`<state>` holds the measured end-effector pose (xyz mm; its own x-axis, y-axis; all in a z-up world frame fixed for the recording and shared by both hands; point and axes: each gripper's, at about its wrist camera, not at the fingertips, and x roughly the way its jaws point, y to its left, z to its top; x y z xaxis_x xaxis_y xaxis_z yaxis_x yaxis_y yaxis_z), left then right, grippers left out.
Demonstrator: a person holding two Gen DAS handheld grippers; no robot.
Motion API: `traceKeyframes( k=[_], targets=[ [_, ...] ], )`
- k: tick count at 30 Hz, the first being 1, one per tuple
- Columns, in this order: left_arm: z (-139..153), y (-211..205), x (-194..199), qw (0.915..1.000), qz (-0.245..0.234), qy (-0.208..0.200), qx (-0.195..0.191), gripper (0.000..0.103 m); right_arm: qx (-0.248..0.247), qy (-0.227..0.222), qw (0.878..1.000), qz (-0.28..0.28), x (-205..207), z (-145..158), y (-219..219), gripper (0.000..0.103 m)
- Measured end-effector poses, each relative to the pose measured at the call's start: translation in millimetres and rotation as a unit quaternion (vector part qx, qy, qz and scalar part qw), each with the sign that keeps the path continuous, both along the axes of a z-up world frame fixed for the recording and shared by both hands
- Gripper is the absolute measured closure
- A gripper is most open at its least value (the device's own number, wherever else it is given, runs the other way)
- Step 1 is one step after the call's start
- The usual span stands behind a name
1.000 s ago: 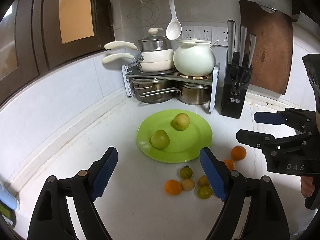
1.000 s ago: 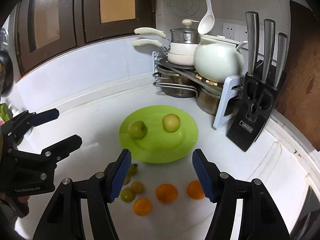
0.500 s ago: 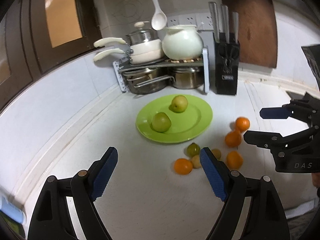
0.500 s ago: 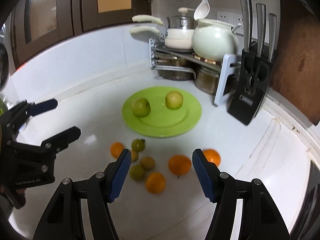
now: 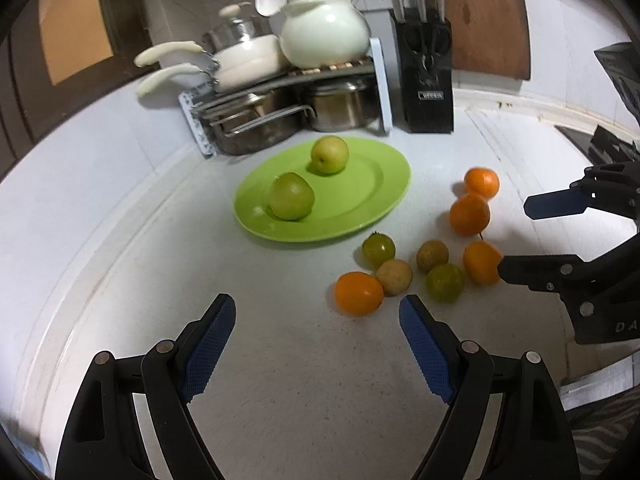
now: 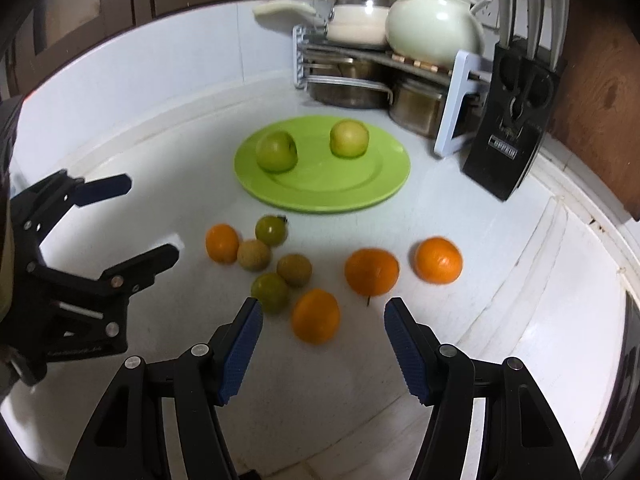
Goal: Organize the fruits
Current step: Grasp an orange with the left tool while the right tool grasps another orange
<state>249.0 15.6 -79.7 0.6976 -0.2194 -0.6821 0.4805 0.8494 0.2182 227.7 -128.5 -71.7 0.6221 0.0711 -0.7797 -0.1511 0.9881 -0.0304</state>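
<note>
A green plate (image 5: 360,208) (image 6: 360,184) on the white counter holds two green apples (image 5: 290,196) (image 5: 329,155). In front of it lie several loose fruits: oranges (image 5: 358,293) (image 6: 315,315), small green fruits (image 5: 378,249) (image 6: 270,292) and small brownish fruits (image 5: 394,277) (image 6: 253,255). My left gripper (image 5: 316,340) is open and empty, short of the fruit cluster. My right gripper (image 6: 322,344) is open and empty, just behind the nearest orange. Each gripper also shows in the other's view: the right gripper (image 5: 516,236) and the left gripper (image 6: 150,220).
A rack (image 5: 288,84) with pots and a white pot (image 5: 326,36) stands behind the plate in the corner. A black knife block (image 5: 426,76) is to its right, with a wooden cutting board (image 5: 484,12) against the wall. The counter edge runs at the right.
Both grippers have pulled back and tilted down. The loose fruits now sit higher and larger in both views. Both grippers stay open and empty.
</note>
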Motion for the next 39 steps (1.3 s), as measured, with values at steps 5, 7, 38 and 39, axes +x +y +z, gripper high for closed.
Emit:
traceKeyframes(
  k=[5, 7, 38, 39],
  targets=[
    [-12.7, -6.6, 9.2, 0.9996, -0.024, 0.011, 0.008, 0.019, -0.002, 0.022, 1.000, -0.004, 3.7, -12.1, 0.3, 0.039],
    [-16.6, -8.7, 13.5, 0.9994, -0.031, 0.015, 0.008, 0.019, -0.002, 0.028, 1.000, -0.006, 5.7, -15.9, -0.6, 0.039],
    [-36.0, -22.7, 37.4, 0.9958, -0.052, 0.072, -0.021, 0.066, 0.040, 0.046, 0.998, 0.008, 30.1, -31.1, -7.2, 0.059],
    [-36.2, -23.0, 37.1, 0.9959, -0.050, 0.072, -0.021, 0.067, 0.041, 0.046, 0.998, 0.008, 30.2, -31.1, -7.3, 0.060]
  ],
)
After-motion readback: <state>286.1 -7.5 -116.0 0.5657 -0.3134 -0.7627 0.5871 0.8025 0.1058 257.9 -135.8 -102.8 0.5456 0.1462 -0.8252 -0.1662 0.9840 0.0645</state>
